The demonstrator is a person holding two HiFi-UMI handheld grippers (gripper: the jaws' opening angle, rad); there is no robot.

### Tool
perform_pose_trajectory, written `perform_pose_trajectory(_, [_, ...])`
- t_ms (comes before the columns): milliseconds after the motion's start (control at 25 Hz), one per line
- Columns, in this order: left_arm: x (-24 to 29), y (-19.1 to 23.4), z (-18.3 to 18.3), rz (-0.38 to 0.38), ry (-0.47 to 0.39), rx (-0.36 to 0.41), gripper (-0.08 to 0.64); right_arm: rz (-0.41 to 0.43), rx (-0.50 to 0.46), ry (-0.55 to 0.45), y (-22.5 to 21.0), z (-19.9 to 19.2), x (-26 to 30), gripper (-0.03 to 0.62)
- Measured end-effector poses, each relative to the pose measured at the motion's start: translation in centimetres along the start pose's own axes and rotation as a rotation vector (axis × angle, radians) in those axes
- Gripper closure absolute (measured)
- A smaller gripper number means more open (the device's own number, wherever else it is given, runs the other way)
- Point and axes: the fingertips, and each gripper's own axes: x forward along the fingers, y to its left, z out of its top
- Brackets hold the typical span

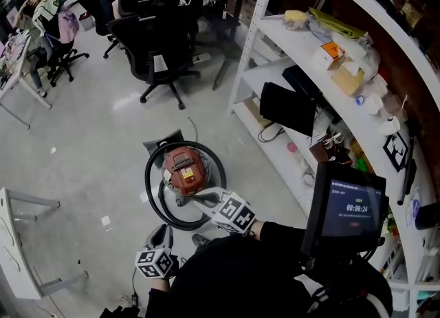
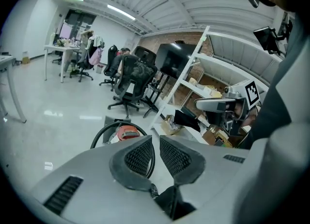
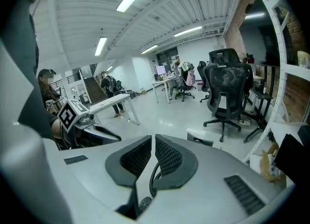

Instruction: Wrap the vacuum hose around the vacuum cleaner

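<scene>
The vacuum cleaner (image 1: 185,169), red on top with a silver body, stands on the grey floor. Its black hose (image 1: 150,187) lies in a loop around it. My right gripper (image 1: 196,200) hangs just over the vacuum's near side, jaws shut and empty. My left gripper (image 1: 162,233) is lower left of it, near the hose loop, also shut on nothing. In the left gripper view the vacuum cleaner (image 2: 127,132) and hose (image 2: 101,133) show beyond the shut left gripper (image 2: 156,138). The right gripper (image 3: 152,138) shows its pads together, with a dark curve of hose (image 3: 154,173) behind them.
A white shelving rack (image 1: 256,18) with boxes and black cases runs along the right. Black office chairs (image 1: 157,49) and seated people are at the far end. A white table (image 1: 10,241) stands at the left. A grey nozzle piece (image 1: 165,145) lies behind the vacuum.
</scene>
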Motion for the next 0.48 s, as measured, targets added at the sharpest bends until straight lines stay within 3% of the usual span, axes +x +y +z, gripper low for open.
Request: perform_pose_trajectory(480, [-1.0, 0.9, -0.1, 0.007, -0.002, 0.007, 0.494, 0.009, -0.029, 0.002, 1.8, 0.3, 1.1, 0.558])
